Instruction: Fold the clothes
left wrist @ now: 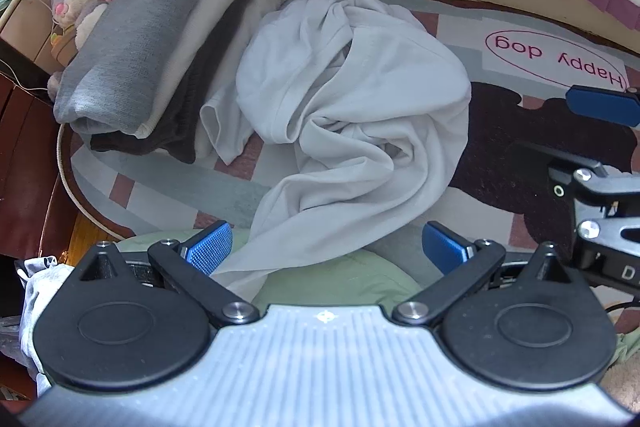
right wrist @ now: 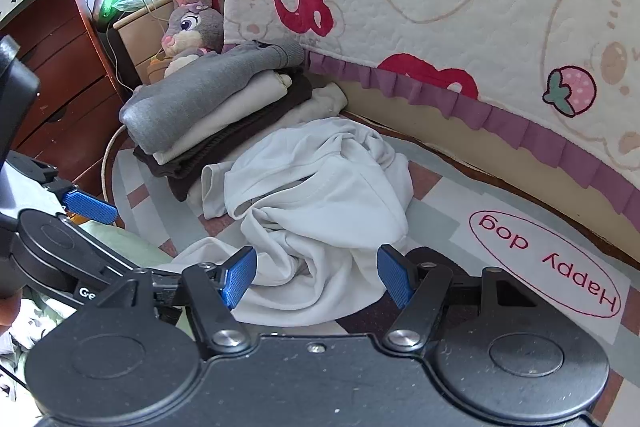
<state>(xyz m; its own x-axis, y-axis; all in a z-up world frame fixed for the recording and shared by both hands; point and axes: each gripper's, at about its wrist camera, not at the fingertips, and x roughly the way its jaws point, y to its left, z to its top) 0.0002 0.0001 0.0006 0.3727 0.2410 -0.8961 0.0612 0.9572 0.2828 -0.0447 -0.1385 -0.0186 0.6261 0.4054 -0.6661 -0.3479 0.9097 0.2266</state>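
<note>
Left gripper (left wrist: 326, 247) jaws wide apart, nothing held; a trailing end of the white garment (left wrist: 344, 95) runs between its blue pads (left wrist: 210, 247), contact unclear from this angle. Right gripper (right wrist: 316, 277) also spread wide and empty, hovering at the garment's near edge. Garment lies crumpled on the "Happy dog" rug (right wrist: 544, 255), just beside a folded stack (left wrist: 136, 67) topped by a grey piece. Plush rabbit (right wrist: 188, 31) behind the stack, bed quilt (right wrist: 460, 7) alongside.
</note>
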